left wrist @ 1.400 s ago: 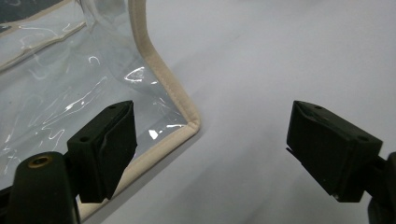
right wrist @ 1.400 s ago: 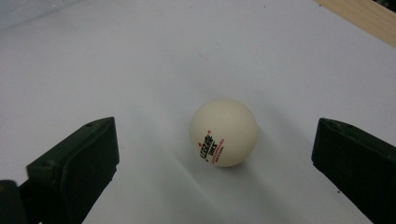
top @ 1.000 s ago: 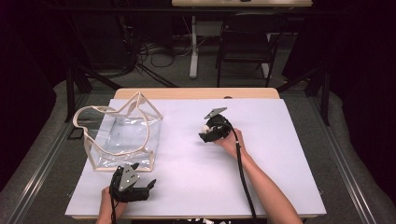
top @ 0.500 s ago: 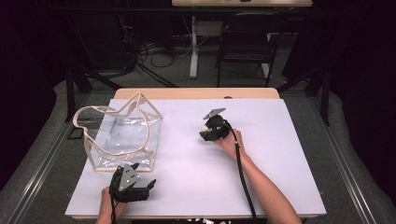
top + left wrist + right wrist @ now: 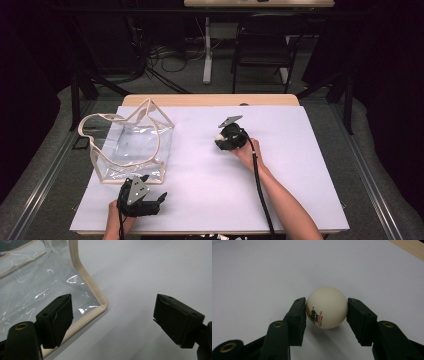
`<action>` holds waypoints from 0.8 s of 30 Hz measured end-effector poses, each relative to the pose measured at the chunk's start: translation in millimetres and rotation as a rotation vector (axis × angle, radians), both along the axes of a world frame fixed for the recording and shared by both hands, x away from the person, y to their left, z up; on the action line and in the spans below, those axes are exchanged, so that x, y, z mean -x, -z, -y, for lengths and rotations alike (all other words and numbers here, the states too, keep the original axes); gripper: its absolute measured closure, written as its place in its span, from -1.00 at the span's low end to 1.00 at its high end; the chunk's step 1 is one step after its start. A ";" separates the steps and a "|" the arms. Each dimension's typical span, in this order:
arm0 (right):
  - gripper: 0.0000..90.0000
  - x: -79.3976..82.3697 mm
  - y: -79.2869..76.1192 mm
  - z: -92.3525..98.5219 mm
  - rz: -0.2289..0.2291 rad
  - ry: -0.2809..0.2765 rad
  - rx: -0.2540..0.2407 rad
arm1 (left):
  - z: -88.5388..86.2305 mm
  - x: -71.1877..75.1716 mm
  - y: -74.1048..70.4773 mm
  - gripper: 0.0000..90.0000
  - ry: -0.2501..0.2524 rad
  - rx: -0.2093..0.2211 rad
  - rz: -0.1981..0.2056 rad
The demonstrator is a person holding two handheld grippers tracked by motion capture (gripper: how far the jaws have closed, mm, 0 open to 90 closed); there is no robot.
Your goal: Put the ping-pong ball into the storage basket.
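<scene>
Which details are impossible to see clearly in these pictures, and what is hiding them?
- Ball, right gripper view: small print, partly behind the right gripper pad, too small to read.
- Ball, high view: mostly covered by the gripper body.
- Clear bag, left gripper view: cut off by the top and left edges.
- Left gripper, high view: jaw gap too small to judge.

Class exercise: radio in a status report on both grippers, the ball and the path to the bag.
Right gripper shut on ping-pong ball, jaws just closed. Left gripper open beside clear bag. White mat between ball and bag unobstructed.
</scene>
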State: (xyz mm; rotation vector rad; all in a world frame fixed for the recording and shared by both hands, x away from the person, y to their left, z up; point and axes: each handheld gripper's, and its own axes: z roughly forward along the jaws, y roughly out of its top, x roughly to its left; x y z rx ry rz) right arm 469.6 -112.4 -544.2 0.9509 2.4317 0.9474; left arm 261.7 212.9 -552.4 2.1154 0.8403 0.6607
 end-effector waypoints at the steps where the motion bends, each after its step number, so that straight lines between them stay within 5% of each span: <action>1: 0.12 0.2 -0.9 0.5 0.002 0.000 -0.002 | 0.0 0.0 0.0 -0.64 0.000 0.000 0.000; 24: 0.12 10.7 -20.6 5.9 0.033 -0.014 0.023 | 1.1 0.1 0.2 -0.64 0.002 0.002 -0.001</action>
